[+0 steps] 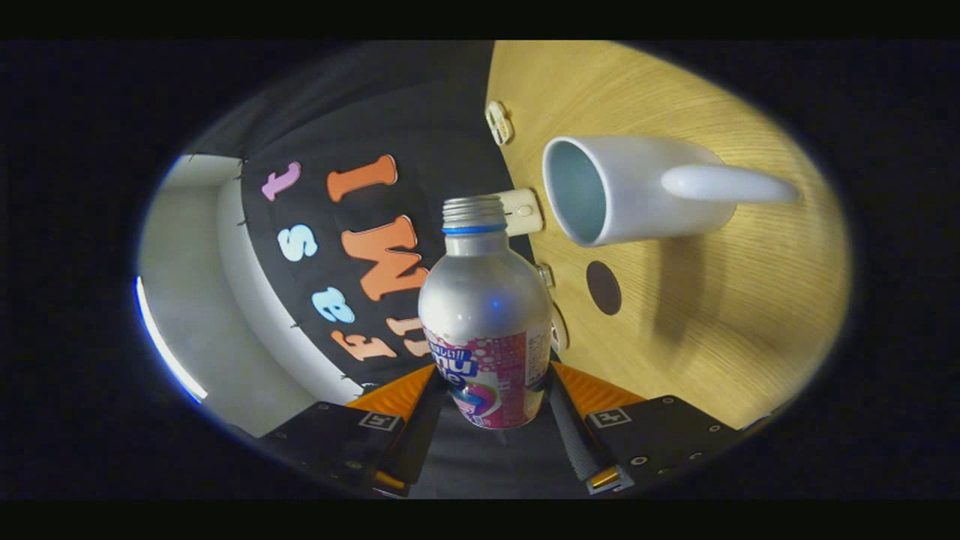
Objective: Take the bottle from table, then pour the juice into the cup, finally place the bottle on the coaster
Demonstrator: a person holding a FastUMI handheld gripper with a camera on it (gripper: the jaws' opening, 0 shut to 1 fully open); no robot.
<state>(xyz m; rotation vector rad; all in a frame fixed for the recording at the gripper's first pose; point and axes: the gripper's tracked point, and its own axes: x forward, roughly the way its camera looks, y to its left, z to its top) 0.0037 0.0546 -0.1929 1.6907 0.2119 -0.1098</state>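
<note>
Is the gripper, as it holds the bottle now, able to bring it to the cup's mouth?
Probably yes: the gripper is shut on the bottle, and nothing stands between its uncapped neck and the cup.

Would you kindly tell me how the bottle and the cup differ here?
The bottle is silver metal with a pink label; the cup is plain white with a handle. The bottle sits gripped between the gripper fingers; the cup stands free on the wooden table beyond. The bottle's neck is narrow, the cup's mouth wide. Both are open-topped.
</note>
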